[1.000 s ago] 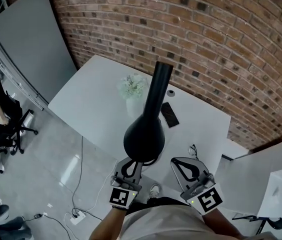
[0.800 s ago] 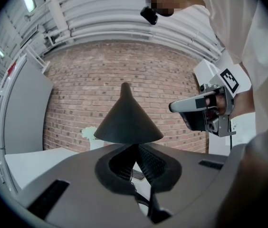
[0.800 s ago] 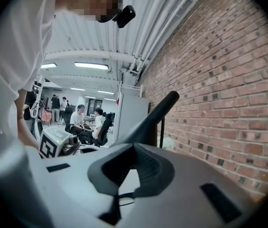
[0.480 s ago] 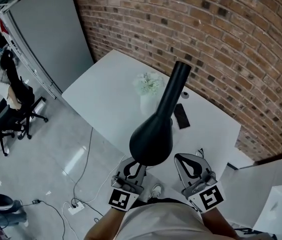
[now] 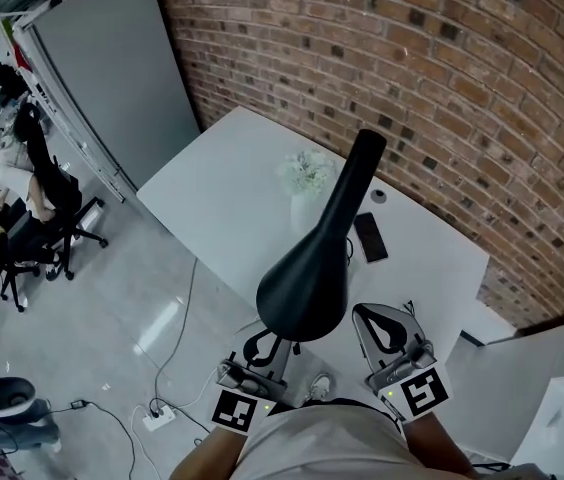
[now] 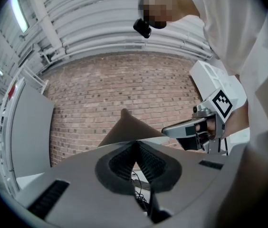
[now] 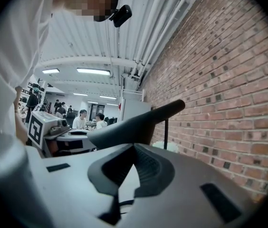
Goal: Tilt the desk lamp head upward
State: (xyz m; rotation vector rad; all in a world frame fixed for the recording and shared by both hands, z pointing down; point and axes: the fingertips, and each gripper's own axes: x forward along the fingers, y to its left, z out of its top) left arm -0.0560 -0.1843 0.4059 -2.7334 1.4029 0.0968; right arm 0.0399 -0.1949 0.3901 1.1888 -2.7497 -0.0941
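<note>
Lamp head: the black desk lamp head [image 5: 304, 286] hangs above the near edge of the desk. Its wide bell is nearest the person and its narrow neck [image 5: 354, 183] runs off toward the brick wall [image 5: 442, 78]. From the right gripper view the narrow end sits higher than the bell.
Lamp stem: a thin dark rod [image 7: 166, 133] stands below the neck.
Left gripper: the left gripper [image 5: 267, 344] has its jaws pressed together with nothing between them. Its tips lie under the bell's near rim in the head view. Whether they touch the bell cannot be told.
Right gripper: the right gripper [image 5: 362, 315] also has its jaws pressed together and empty. It sits just beside the bell's right side, apart from it.
Hands: both grippers are held low and close to the body and point forward. The marker cubes [image 5: 417, 392] face the person.
Desk: the white desk [image 5: 212, 198] stands against the brick wall.
On the desk: a white vase of pale flowers [image 5: 307, 173] is partly hidden behind the neck. A black phone [image 5: 370, 236] lies flat to the right of the neck. A small round thing [image 5: 379, 196] sits beyond the phone, too small to name.
Floor: a power strip [image 5: 158, 420] and loose cables lie below the desk's near corner.
Far left: a grey panel [image 5: 112, 78] leans by the wall. Near it are office chairs [image 5: 57, 218] and seated people.
</note>
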